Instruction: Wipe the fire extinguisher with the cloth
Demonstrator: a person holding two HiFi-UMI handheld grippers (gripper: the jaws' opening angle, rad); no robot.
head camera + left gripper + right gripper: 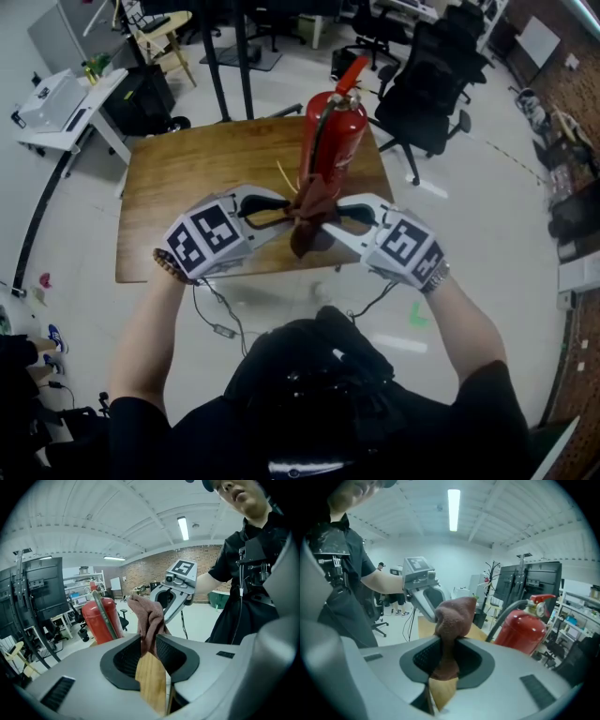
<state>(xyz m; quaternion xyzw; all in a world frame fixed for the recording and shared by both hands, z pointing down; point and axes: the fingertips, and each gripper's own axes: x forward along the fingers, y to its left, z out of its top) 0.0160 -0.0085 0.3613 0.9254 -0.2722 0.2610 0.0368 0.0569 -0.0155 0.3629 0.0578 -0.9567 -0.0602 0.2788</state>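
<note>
A red fire extinguisher (333, 141) with a black hose stands upright on the far right part of a small wooden table (187, 169). In front of it a crumpled brown cloth (307, 220) hangs above the table, held from both sides. My left gripper (281, 208) is shut on the cloth's left side and my right gripper (339, 217) on its right side. The left gripper view has the cloth (147, 620) pinched between the pads, with the extinguisher (101, 620) behind on the left. Seen from the right gripper view, the cloth (452, 620) bunches out of the jaws, and the extinguisher (520, 627) is on the right.
Black office chairs (427, 84) stand beyond the table to the right. A white desk (66, 103) and a wooden chair (159, 33) are at the far left. Black frame legs (225, 56) rise behind the table. Cables hang below my grippers.
</note>
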